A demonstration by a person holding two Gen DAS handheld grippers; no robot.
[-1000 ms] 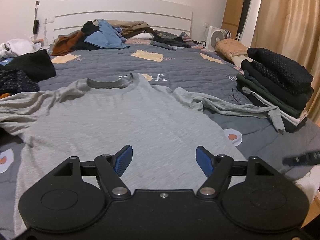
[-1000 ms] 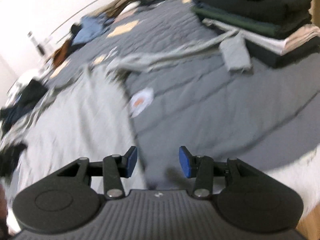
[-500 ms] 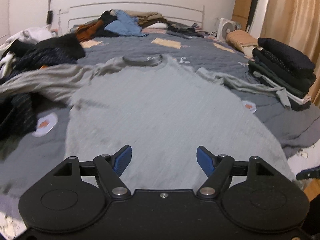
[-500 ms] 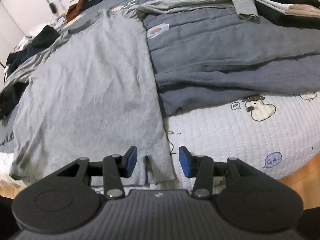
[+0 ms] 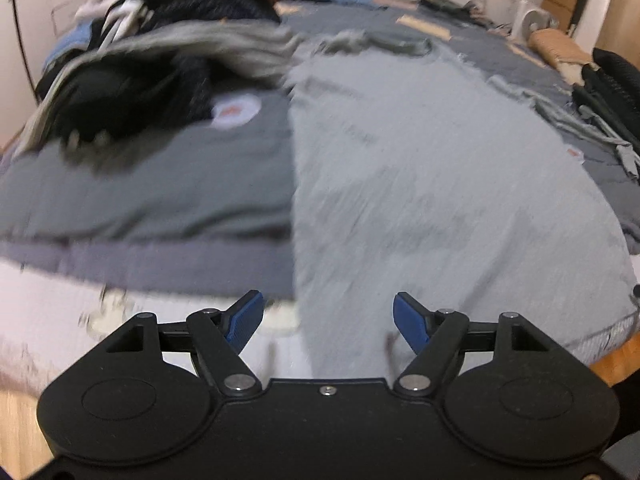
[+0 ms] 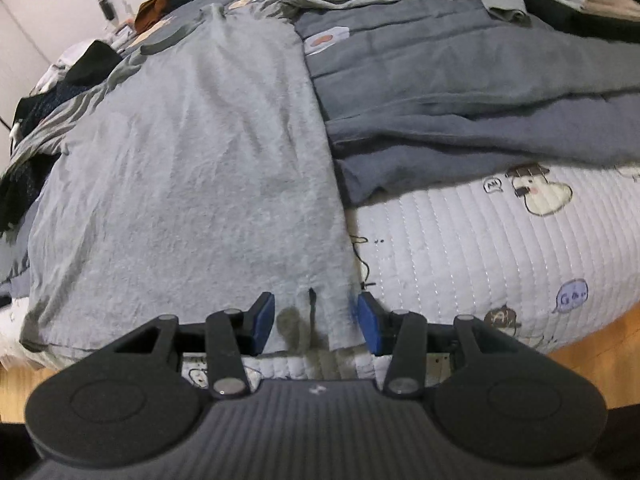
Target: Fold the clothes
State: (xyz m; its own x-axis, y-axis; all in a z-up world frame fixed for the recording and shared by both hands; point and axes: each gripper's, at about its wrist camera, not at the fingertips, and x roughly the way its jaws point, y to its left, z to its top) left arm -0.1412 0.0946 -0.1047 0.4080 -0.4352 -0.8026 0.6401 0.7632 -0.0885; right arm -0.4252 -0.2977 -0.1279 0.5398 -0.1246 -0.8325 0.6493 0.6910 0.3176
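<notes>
On the bed (image 6: pixel 500 232), a grey shirt (image 6: pixel 192 160) is lying flat, its hem at the near edge, collar toward the far end. At far left, dark clothes (image 5: pixel 132 92) are piling beside it. The left gripper (image 5: pixel 328 318) is hovering over the hem's left corner, jaws closing yet still wide, gripping nothing. The right gripper (image 6: pixel 316 320) is straddling the hem's right corner, its jaws standing half apart, pads not pressing the cloth. At right, a grey quilt (image 6: pixel 460 92) is covering the mattress.
</notes>
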